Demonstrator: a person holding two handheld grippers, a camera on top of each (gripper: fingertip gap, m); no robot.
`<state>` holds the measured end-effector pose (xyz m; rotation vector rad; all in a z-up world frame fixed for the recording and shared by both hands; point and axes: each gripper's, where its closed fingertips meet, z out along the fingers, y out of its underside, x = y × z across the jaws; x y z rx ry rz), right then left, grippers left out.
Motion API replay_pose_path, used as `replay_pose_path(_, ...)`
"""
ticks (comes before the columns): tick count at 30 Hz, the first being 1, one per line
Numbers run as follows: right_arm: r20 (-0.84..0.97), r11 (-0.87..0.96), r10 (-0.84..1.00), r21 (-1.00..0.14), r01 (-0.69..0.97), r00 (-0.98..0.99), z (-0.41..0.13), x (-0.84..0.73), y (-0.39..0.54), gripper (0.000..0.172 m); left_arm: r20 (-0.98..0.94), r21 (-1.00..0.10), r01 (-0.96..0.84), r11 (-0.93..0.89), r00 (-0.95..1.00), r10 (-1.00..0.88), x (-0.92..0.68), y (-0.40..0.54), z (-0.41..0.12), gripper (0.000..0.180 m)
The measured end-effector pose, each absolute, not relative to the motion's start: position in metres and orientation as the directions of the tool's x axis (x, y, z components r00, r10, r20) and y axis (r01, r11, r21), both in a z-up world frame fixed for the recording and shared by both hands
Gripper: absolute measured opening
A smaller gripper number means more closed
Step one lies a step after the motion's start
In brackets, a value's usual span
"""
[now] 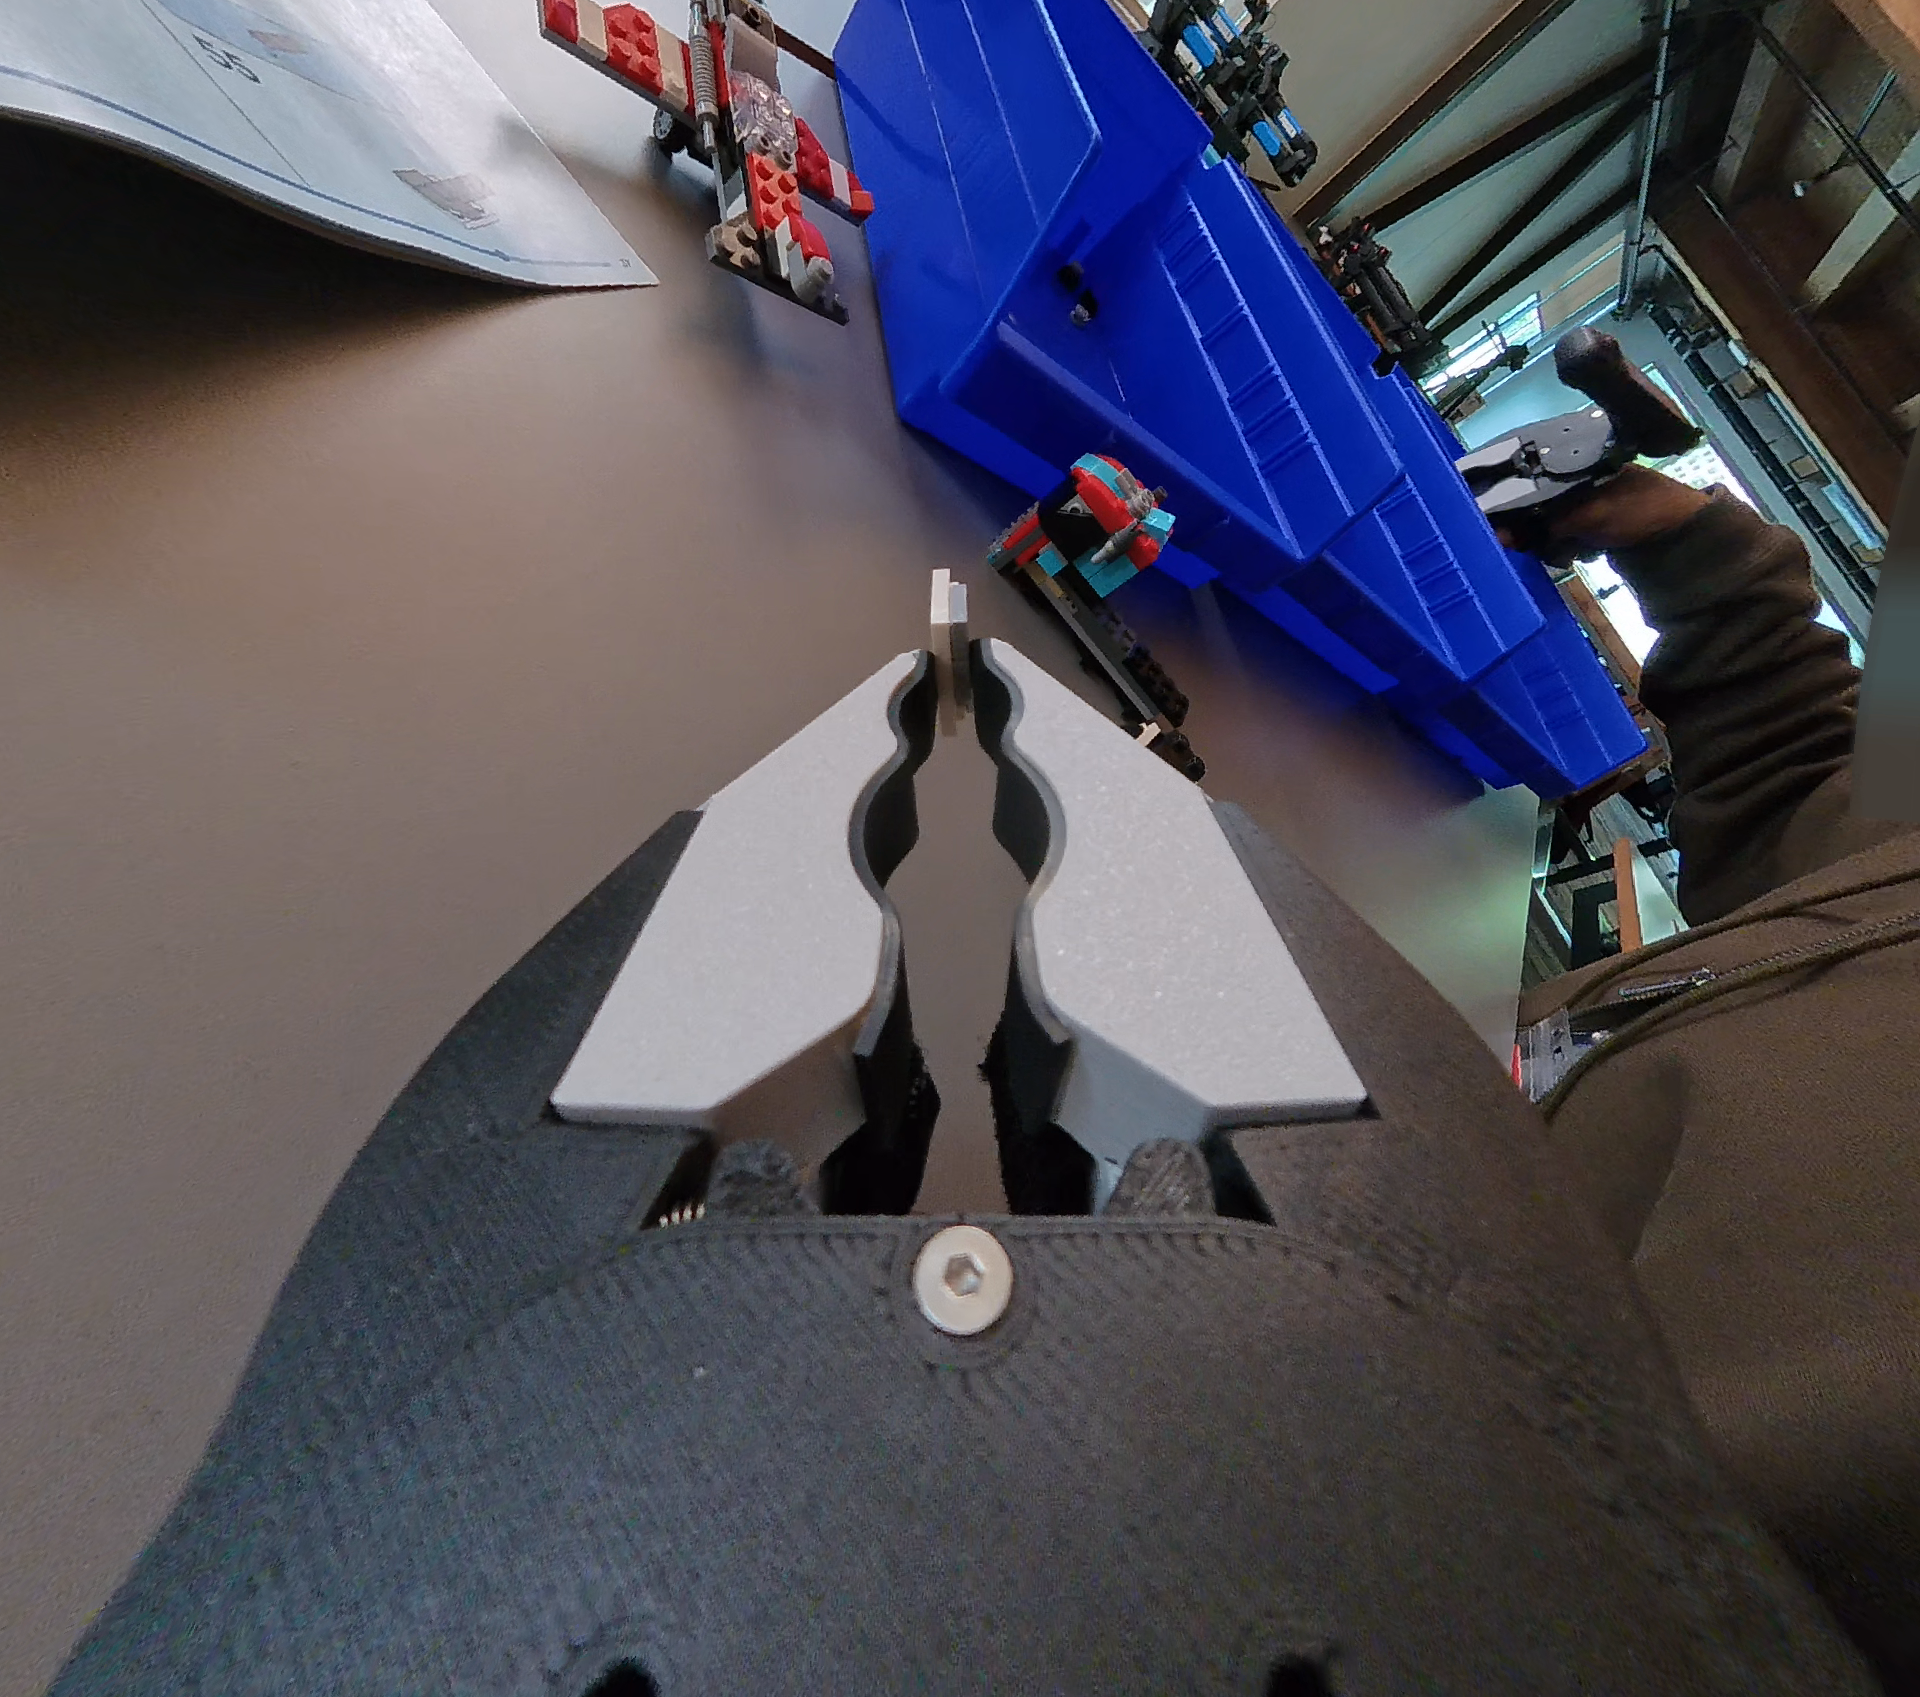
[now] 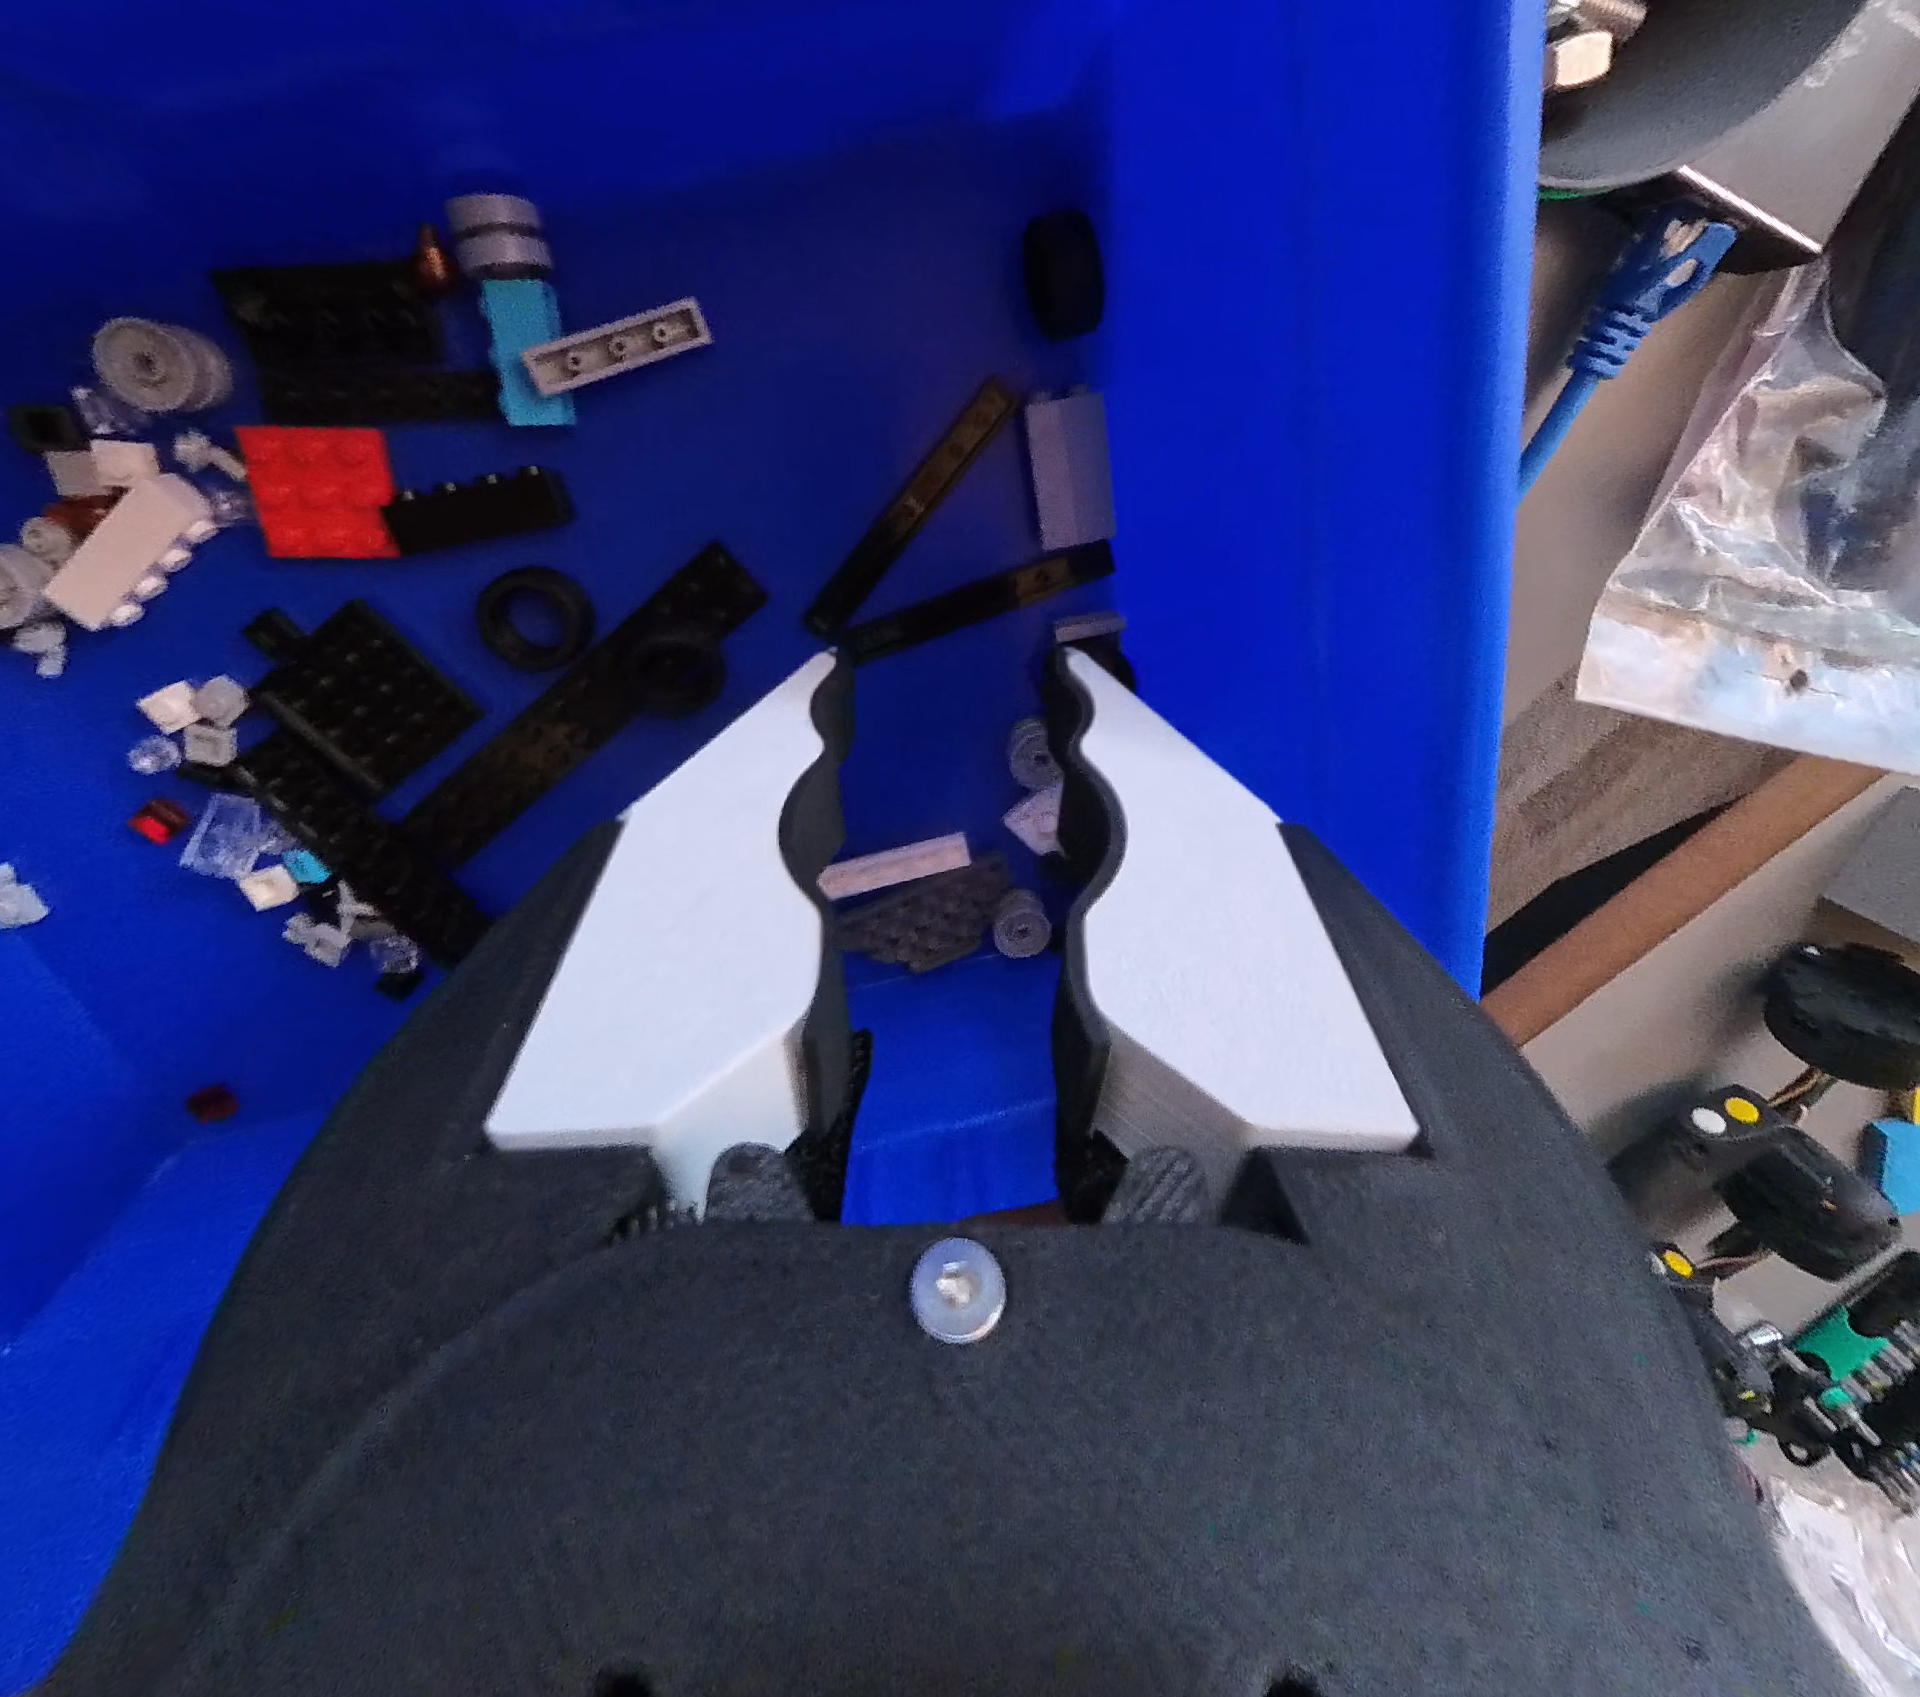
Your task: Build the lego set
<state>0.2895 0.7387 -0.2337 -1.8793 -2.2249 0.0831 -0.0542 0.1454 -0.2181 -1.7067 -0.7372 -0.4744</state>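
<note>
Inside blue bin point(image 2: 1299, 297), loose bricks point(image 2: 322, 494)

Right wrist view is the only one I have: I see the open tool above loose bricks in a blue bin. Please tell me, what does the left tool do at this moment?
Observer: The left tool is shut on a small stack of two thin plates, one white and one grey, clamped edge-on between its fingertips.
Operator: Is it over the bin also?
Observer: No, it is over the brown table, apart from the blue bins.
Operator: What stands near it on the table?
Observer: A small red, teal and black brick model lies just beyond the tips to the right, against the bins.
Operator: Anything more?
Observer: A red and white brick airplane stands farther off, beside an open instruction booklet.
</note>
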Motion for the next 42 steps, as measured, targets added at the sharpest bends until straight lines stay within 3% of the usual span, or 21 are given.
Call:
replay_pose_path(10, 0.176, 0.204, 0.967, -0.113, 0.972, -0.182, -0.255, 0.274, 0.743, 0.044, 0.656, -0.71, 0.689, -0.144, 0.722, 0.218, -0.053, 0.146, -0.217, 0.007)
replay_pose_path(21, 0.043, 0.211, 0.977, -0.168, 0.963, -0.207, -0.259, 0.259, 0.722, 0.062, 0.658, -0.71, 0.689, -0.145, 0.723, 0.211, -0.053, 0.146, -0.217, 0.007)
replay_pose_path(25, -0.09, 0.253, 0.957, -0.201, 0.946, -0.275, -0.257, 0.264, 0.692, 0.054, 0.658, -0.711, 0.688, -0.144, 0.724, 0.209, -0.052, 0.146, -0.217, 0.007)
replay_pose_path(32, 0.054, 0.224, 0.974, -0.165, 0.96, -0.218, -0.253, 0.268, 0.718, 0.052, 0.657, -0.711, 0.688, -0.145, 0.724, 0.209, -0.052, 0.146, -0.217, 0.007)
replay_pose_path(42, 0.004, 0.25, 0.968, -0.134, 0.959, -0.252, -0.264, 0.269, 0.708, 0.032, 0.656, -0.712, 0.687, -0.144, 0.724, 0.212, -0.053, 0.146, -0.217, 0.007)
